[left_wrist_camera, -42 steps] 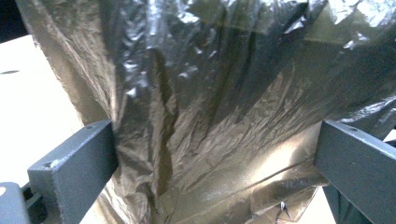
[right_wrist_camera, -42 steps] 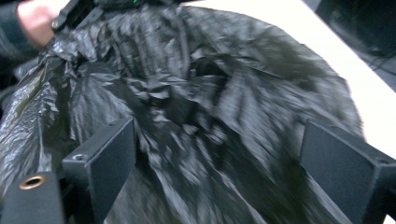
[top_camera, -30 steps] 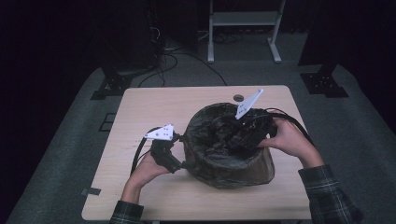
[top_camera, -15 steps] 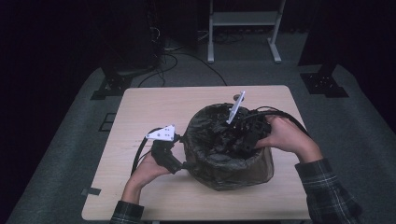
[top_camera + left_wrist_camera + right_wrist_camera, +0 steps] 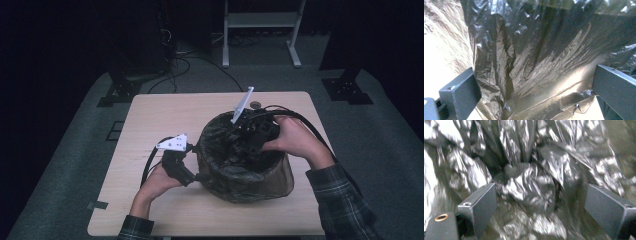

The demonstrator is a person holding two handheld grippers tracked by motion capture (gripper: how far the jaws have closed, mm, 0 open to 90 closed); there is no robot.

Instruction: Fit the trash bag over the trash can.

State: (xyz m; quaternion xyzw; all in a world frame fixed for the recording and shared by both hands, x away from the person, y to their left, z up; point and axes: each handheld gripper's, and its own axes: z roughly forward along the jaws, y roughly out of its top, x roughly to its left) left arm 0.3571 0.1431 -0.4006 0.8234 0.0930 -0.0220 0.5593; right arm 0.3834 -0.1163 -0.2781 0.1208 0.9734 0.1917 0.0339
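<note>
Two tools work a black plastic liner (image 5: 235,170) into a mesh bin (image 5: 280,180) standing right of centre on the tabletop (image 5: 150,115). Left tool (image 5: 192,176) sits low against the bin's outer wall, jaws spread wide with crinkled liner film (image 5: 534,65) between them but not pinched, apparently steadying that side. Right tool (image 5: 245,142) reaches down into the bin's mouth, jaws likewise apart around a bunched knot of plastic (image 5: 534,187), likely to press the liner toward the bottom. Cables trail from both tools. Judging by the slack folds, the liner is not yet seated.
</note>
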